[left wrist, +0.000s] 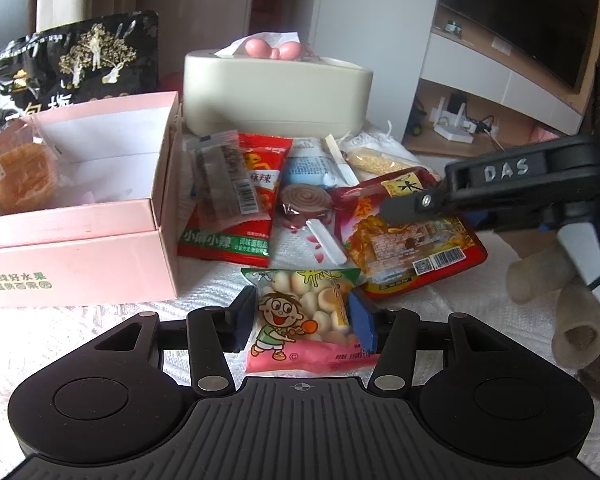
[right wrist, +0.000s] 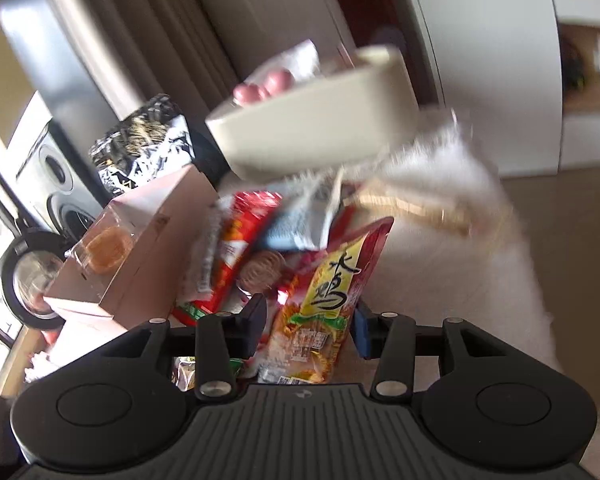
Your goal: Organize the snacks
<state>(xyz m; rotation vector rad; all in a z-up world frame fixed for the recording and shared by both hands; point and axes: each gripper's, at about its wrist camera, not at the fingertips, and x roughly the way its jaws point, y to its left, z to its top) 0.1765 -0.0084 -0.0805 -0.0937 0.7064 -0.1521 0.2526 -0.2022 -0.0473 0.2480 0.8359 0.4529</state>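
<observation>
My left gripper [left wrist: 302, 320] has its jaws around a pink bag of small round biscuits [left wrist: 304, 320] with a cartoon boy; the pads touch both of its sides. An open pink box [left wrist: 76, 236] stands to the left with a wrapped round cake [left wrist: 20, 172] inside. My right gripper [right wrist: 310, 326] has its jaws around a red and yellow snack packet [right wrist: 324, 304]; in the left wrist view its fingertip [left wrist: 404, 206] rests on that packet [left wrist: 408, 244]. More snacks lie in a pile: a red spicy packet [left wrist: 244, 216], a swirl lollipop [left wrist: 306, 200], a blue packet [left wrist: 312, 160].
A cream tissue box [left wrist: 276, 92] with a pink bow stands behind the pile. A black and gold bag [left wrist: 80, 64] leans behind the pink box. The white cloth [left wrist: 80, 340] covers the table. A TV unit [left wrist: 500, 60] is at the far right.
</observation>
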